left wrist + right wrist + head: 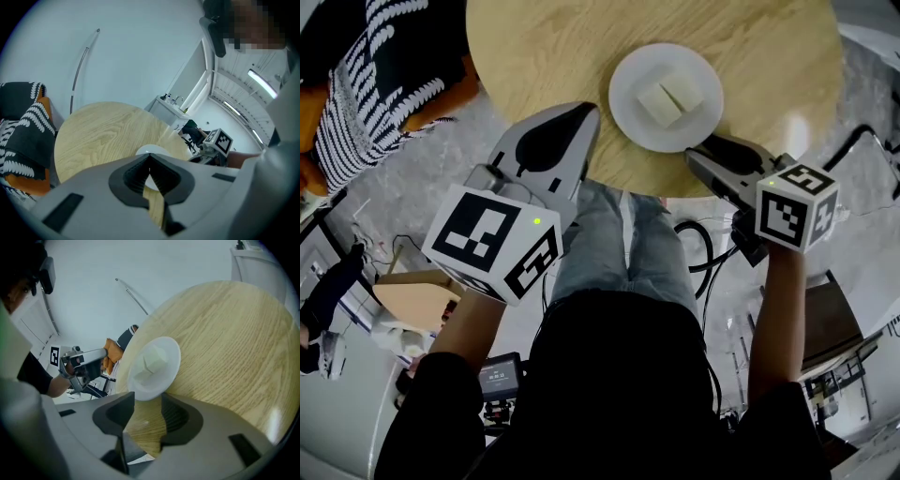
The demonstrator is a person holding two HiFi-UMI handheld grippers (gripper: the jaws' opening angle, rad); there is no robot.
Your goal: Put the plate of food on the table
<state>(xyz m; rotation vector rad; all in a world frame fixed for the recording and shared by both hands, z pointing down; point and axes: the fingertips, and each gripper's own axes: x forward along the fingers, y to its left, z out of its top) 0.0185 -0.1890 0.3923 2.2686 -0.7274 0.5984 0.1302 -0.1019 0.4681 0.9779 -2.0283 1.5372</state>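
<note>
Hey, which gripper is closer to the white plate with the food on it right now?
Right. The right gripper sits with open jaws at the near rim of the plate. The left gripper, jaws shut, hangs off to its left, over the edge of the table.

Open table [544,56] surface extended left of and beyond the plate [630,94]. The plate occupied the near edge, just ahead of the right gripper [701,155], jaws parted. Striped fabric [356,112] bordered the table's left side.
</note>
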